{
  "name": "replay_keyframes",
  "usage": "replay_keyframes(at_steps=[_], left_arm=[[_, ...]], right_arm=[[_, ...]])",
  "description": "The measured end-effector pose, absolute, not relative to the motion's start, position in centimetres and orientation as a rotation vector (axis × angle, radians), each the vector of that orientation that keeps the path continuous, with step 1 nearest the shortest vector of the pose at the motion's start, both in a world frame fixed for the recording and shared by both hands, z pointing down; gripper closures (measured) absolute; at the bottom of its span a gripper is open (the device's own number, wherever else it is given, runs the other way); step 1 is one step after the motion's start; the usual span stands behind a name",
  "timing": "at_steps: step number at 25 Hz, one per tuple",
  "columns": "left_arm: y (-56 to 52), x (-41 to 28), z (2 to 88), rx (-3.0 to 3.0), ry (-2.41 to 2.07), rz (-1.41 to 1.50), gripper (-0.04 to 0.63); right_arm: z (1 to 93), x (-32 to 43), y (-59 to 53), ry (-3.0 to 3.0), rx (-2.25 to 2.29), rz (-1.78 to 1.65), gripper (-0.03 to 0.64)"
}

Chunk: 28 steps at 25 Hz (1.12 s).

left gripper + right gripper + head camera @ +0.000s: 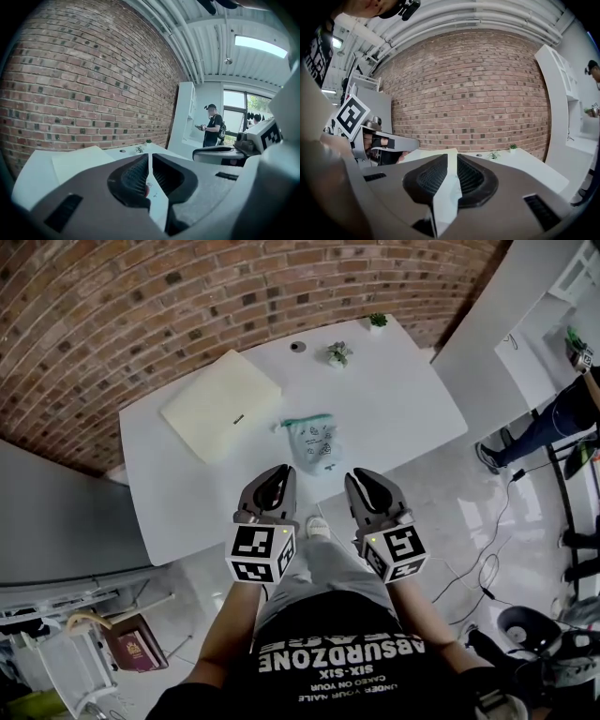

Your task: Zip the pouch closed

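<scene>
Pouch (316, 442) lies flat near the middle of the white surface (403, 399), just right of a cream pad (221, 405), with its teal edge on the far side; neither gripper touches it. Both hang side by side, short of the surface's near edge: the left gripper (277, 474) clenched on nothing, the right gripper (361, 478) with jaws slightly parted and empty. This looks like the approach, with no grasp made yet. Next, one gripper should probably pin the pouch's end while the other finds the zipper pull, which is too small to make out here.
</scene>
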State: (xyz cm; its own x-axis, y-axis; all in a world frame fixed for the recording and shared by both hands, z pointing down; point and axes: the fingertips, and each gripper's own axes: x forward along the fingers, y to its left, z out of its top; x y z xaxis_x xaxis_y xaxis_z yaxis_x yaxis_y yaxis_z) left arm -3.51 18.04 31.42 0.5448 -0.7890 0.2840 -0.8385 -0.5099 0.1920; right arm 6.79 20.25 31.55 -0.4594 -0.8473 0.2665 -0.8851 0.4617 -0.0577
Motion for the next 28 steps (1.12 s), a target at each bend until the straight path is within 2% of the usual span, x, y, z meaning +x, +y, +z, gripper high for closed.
replay_keyframes(at_steps=[3, 8, 15, 28], left_arm=[[17.0, -3.3, 31.6, 2.471, -1.355, 0.223, 0.586], [15.5, -2.7, 32.3, 2.456, -1.363, 0.248, 0.540], [13.4, -1.9, 33.8, 2.420, -1.375, 0.347, 0.485], [10.1, -0.8, 37.0, 2.336, -1.410, 0.559, 0.462]], right_arm=[[31.9, 7.3, 19.0, -2.508, 1.493, 0.291, 0.543], [32.6, 8.1, 17.5, -2.519, 1.449, 0.313, 0.526], [33.5, 9.3, 15.3, -2.546, 1.355, 0.332, 0.518], [35.3, 9.8, 10.9, -2.638, 1.075, 0.387, 0.517]])
